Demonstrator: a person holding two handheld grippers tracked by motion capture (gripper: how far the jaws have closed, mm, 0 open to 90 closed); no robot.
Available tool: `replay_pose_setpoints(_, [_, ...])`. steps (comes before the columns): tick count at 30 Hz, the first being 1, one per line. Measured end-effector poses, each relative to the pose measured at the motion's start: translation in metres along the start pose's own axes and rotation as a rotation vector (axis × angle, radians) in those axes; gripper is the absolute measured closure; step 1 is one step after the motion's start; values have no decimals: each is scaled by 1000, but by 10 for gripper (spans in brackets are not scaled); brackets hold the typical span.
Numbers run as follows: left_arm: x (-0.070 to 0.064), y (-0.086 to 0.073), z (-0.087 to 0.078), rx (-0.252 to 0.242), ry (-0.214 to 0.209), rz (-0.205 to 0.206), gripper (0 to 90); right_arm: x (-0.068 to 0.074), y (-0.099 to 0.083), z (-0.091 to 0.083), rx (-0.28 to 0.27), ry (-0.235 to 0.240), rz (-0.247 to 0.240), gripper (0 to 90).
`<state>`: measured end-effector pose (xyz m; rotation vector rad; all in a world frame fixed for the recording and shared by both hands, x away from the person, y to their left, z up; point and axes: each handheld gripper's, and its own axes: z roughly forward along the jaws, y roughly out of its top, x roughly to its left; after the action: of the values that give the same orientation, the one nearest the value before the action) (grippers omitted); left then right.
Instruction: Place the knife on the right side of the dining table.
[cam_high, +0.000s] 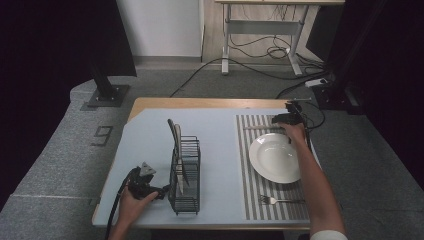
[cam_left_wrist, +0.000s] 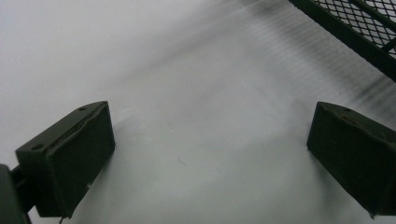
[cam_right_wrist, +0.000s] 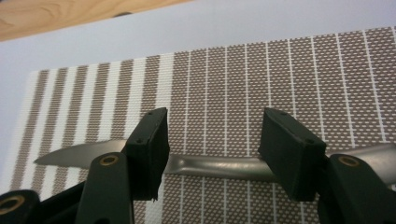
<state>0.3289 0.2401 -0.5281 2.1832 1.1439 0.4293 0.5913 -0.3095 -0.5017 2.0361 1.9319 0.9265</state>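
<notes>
Blue-grey table (cam_high: 150, 135), striped placemat (cam_high: 250, 175) at right. Plate (cam_high: 275, 157) and fork (cam_high: 280, 200) look placed. Right gripper (cam_right_wrist: 212, 144) jaws apart over knife (cam_right_wrist: 212, 167), not clamping. Left gripper (cam_left_wrist: 210, 154) wide open, empty, near rack (cam_high: 185, 175); utensils there probably left.

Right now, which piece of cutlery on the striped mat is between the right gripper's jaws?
The knife at the mat's far edge, beyond the plate, lies between the right gripper's open jaws. The fork lies at the near edge.
</notes>
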Motion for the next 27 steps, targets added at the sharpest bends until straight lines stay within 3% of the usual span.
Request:
replay_pose_setpoints(7, [0, 0, 0, -2, 1, 1, 2, 5, -10, -19, -56, 39, -12, 408])
replay_pose_setpoints(15, [0, 0, 0, -1, 0, 1, 2, 22, -25, -46, -138, 84, -48, 410])
replay_pose_setpoints(19, [0, 0, 0, -1, 1, 1, 2, 31, -36, -54, -158, 97, -85, 409])
replay_pose_setpoints(27, [0, 0, 0, -2, 1, 1, 2, 48, -57, -69, -186, 164, -108, 409])
